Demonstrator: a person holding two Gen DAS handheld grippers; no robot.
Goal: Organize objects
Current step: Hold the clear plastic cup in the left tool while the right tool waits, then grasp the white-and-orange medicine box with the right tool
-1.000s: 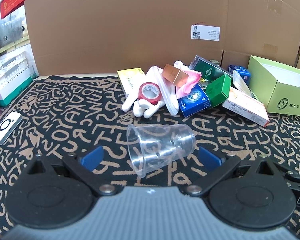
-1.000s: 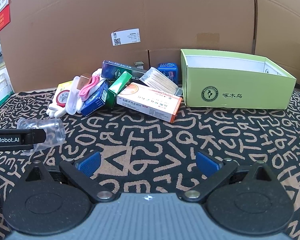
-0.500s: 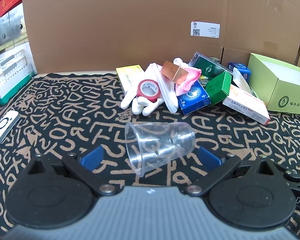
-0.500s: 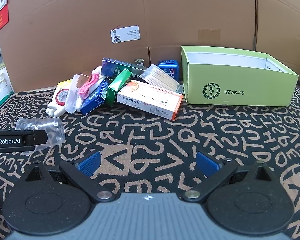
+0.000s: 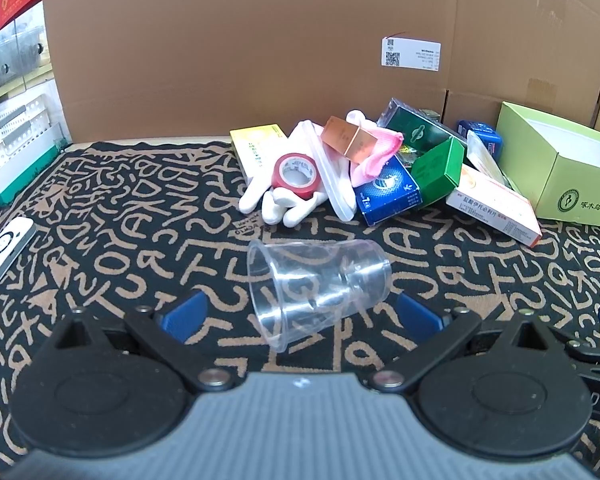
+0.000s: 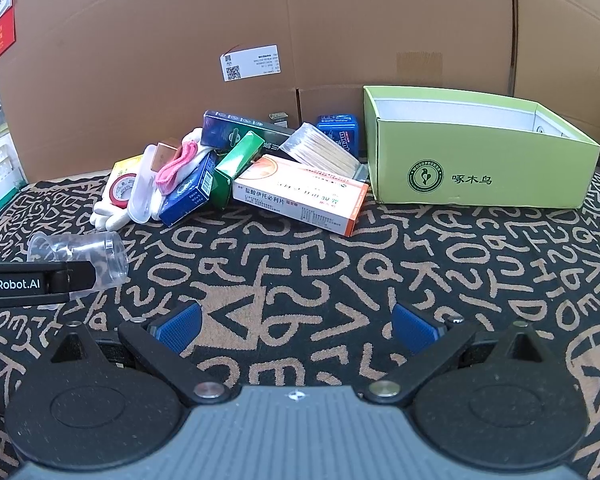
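**Left gripper closing in on the tipped cup**

Left wrist view: over the last second the clear plastic cup (image 5: 318,286), lying on its side on the bench (image 5: 140,216), has drawn slightly nearer the left gripper (image 5: 300,314). Jaws spread wide, cup between them; contact uncertain through clear plastic.

Right wrist view: right gripper (image 6: 296,326) unchanged, jaws open, empty. Green box (image 6: 480,160) apparently empty; the pile (image 6: 236,172) untouched, so sorting has barely begun.
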